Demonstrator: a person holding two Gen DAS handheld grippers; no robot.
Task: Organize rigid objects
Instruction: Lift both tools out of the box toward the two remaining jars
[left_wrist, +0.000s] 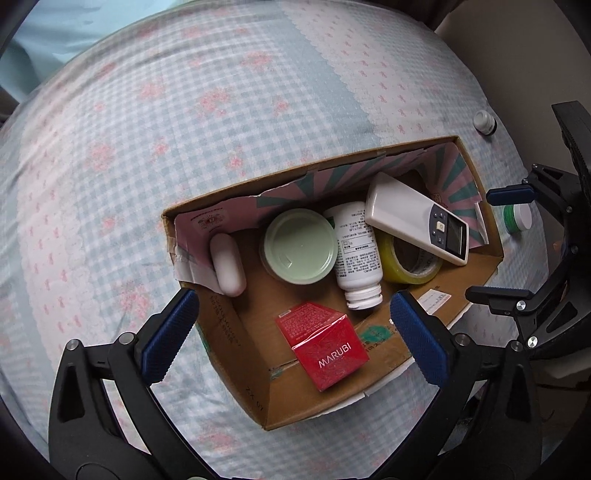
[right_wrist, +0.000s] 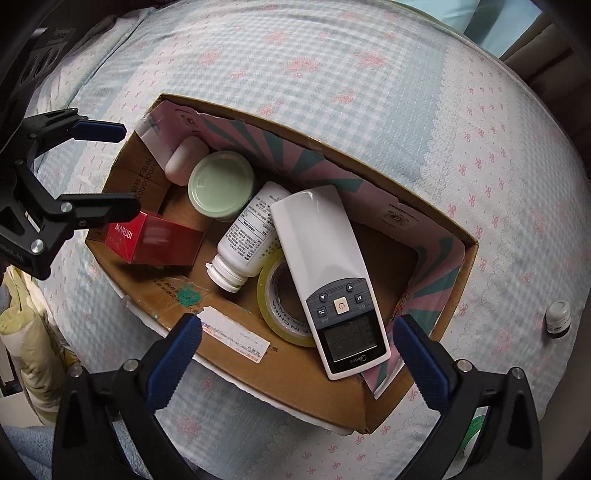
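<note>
An open cardboard box (left_wrist: 306, 402) (right_wrist: 295, 384) lies on the bed. Inside it are a red MARUBI box (left_wrist: 325, 345) (right_wrist: 147, 240), a white pill bottle (left_wrist: 356, 254) (right_wrist: 247, 240), a pale green lidded jar (left_wrist: 300, 245) (right_wrist: 220, 183), a yellow tape roll (left_wrist: 410, 264) (right_wrist: 284, 314), a white remote (left_wrist: 417, 218) (right_wrist: 328, 273) resting on the tape, and a white oval case (left_wrist: 228, 264) (right_wrist: 185, 158). My left gripper (left_wrist: 295, 339) (right_wrist: 122, 170) is open and empty above the red box. My right gripper (right_wrist: 295, 358) (left_wrist: 491, 243) is open and empty over the box's near edge.
A small white bottle (left_wrist: 484, 122) (right_wrist: 557, 317) stands on the checked bedspread (left_wrist: 184, 129) beyond the box. A green-and-white jar (left_wrist: 517, 218) sits on the bed beside the box's right end, between the right gripper's fingers in the left wrist view. A yellow-green cloth (right_wrist: 22, 332) hangs off the bed.
</note>
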